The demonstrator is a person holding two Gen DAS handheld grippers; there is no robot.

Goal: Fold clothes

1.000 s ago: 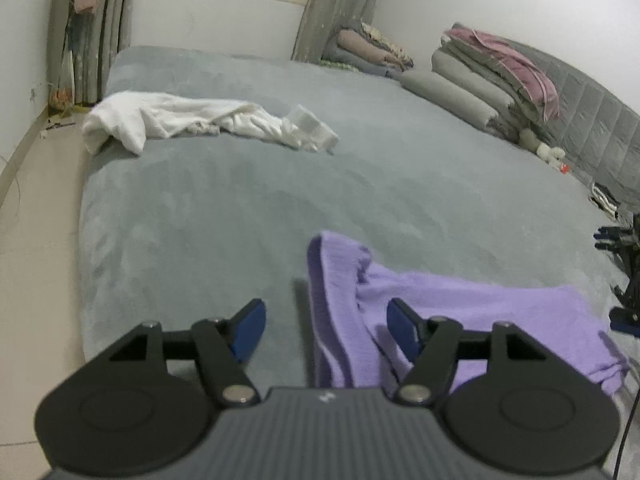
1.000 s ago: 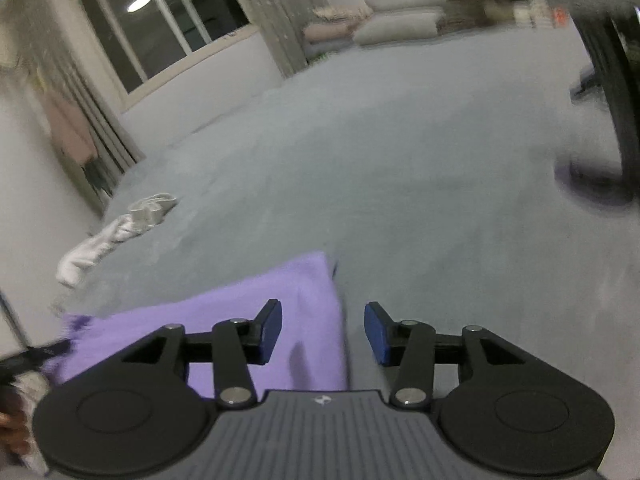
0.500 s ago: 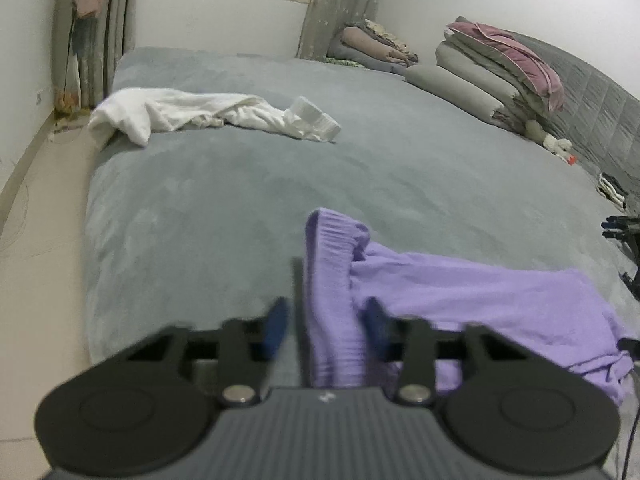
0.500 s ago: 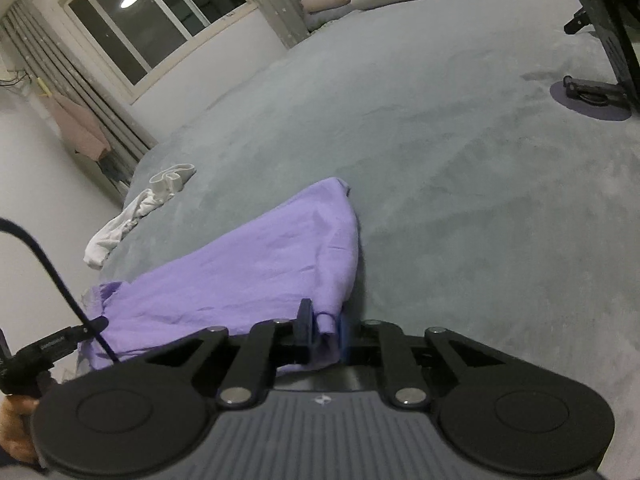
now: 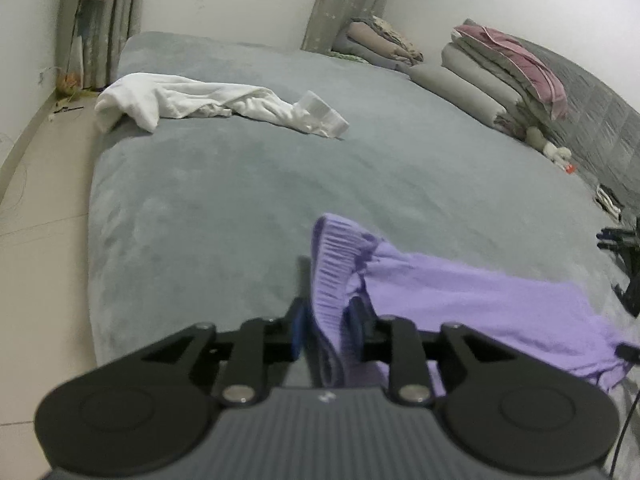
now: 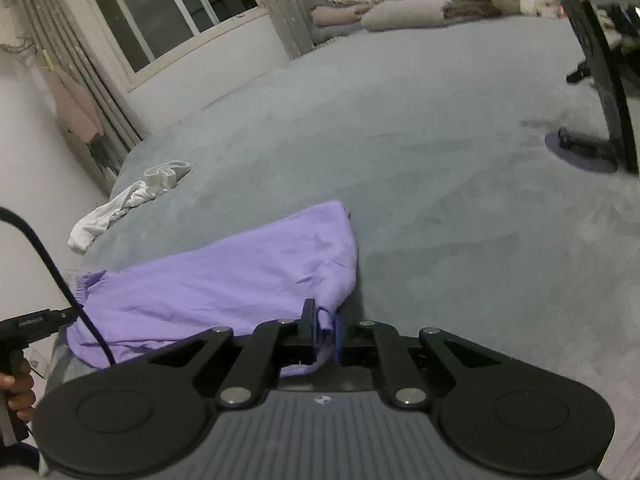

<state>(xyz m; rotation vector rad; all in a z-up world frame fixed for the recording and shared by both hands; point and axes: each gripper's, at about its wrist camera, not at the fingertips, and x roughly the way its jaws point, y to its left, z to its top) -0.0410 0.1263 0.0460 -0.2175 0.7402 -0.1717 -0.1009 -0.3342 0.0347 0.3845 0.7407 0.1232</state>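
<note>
Left wrist view: the left gripper [image 5: 326, 330] is clenched on the ribbed hem of the purple garment [image 5: 460, 300], which lies at the near edge of the grey bed [image 5: 240, 184] and trails off to the right. The hem stands up in a bunched fold between the blue pads [image 5: 298, 334]. A white garment [image 5: 192, 98] lies crumpled well apart, near the far left corner, with folded bedding [image 5: 500, 76] stacked by the headboard.

Right wrist view: the right gripper [image 6: 322, 330] is clamped on a corner of the same purple garment [image 6: 224, 280], only a thin tuck of cloth caught between its jaws. The rest spreads leftward across the bed [image 6: 440, 160].

Risk, as I judge it: the right grip is shallow, so a lift or pull could slip the corner free. The bunched left hem may carry in a crooked crease.
</note>
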